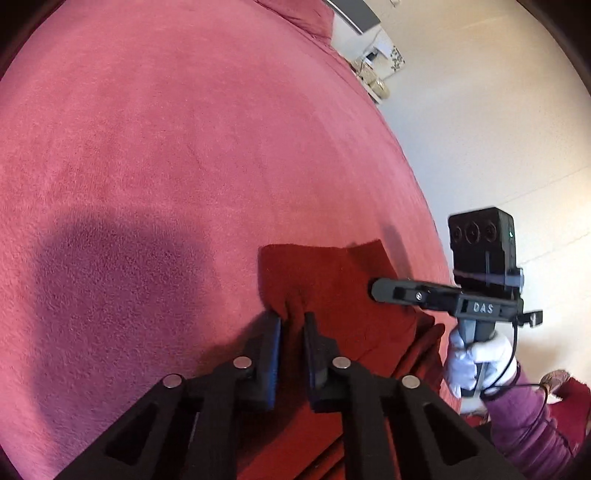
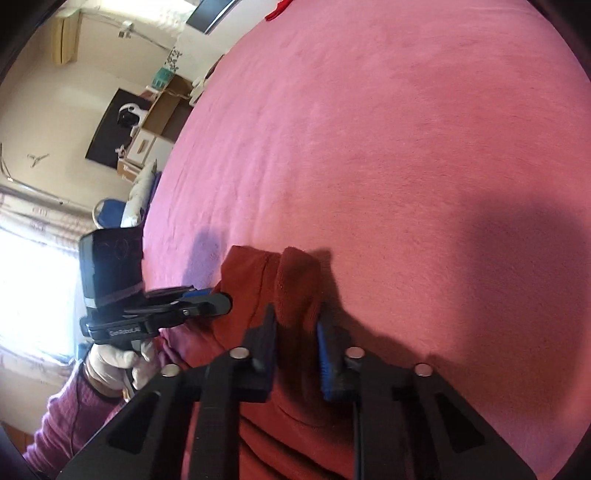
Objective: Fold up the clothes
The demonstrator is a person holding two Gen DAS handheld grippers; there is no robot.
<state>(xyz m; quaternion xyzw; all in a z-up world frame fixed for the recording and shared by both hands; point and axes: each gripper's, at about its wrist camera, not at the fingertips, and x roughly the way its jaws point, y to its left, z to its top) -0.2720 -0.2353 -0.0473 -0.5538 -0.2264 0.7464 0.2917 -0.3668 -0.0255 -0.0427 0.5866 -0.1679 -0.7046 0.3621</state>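
A dark red garment [image 1: 332, 280] lies near the edge of a pink bed cover [image 1: 166, 147]. My left gripper [image 1: 293, 318] is shut on a bunched fold of it, with cloth pinched between the pads. In the right wrist view the same red garment [image 2: 243, 280] rises in a thick fold between the pads of my right gripper [image 2: 296, 315], which is shut on it. Each view also shows the other gripper from the side, tip on the cloth: the right gripper [image 1: 376, 290] and the left gripper [image 2: 225, 302]. The rest of the garment hangs toward me, hidden under the gripper bodies.
The pink bed cover [image 2: 406, 147] stretches far ahead of both grippers. A small red item [image 2: 275, 13] lies at its far end. White-gloved hands [image 1: 476, 354] [image 2: 114, 358] in purple sleeves hold the grippers. A pale floor [image 1: 480, 129] and furniture [image 2: 147, 140] lie beyond the bed's edges.
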